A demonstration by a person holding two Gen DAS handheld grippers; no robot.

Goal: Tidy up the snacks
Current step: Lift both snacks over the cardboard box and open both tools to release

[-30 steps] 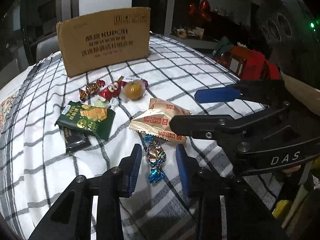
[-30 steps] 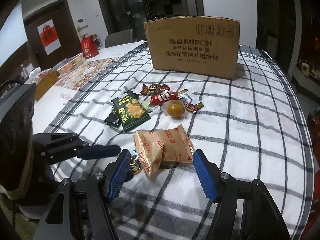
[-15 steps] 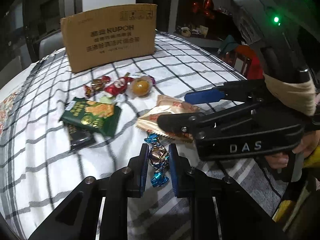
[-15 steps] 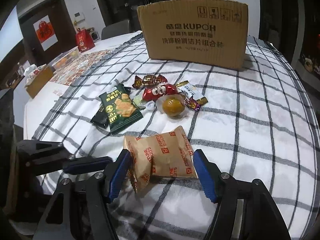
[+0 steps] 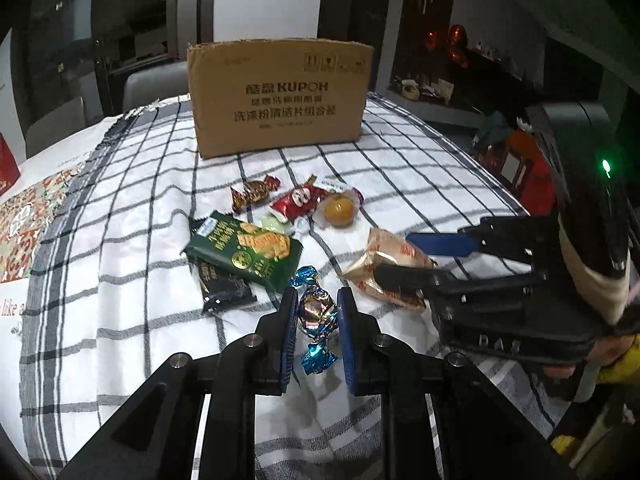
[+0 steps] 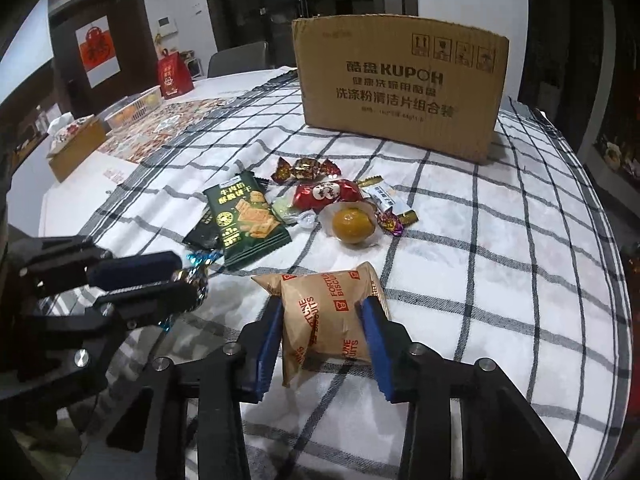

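Checked tablecloth [image 6: 500, 264] bearing loose snacks before a cardboard box [image 6: 400, 92]. Left gripper [image 5: 317, 312] is clamped on a foil candy [image 5: 316, 312]; right gripper [image 6: 322, 328] is clamped on the biscuit packet [image 6: 328, 316]. Green cracker packet [image 6: 244, 220] and the other sweets remain unsorted; work looks barely begun.

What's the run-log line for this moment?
left gripper: shut on blue-foil candy | right gripper: shut on Fortune Biscuits packet | cardboard box: upright behind remaining snacks | phase: both grasped

Dim room, grey chair [image 6: 240, 58], dark door [image 6: 100, 40]
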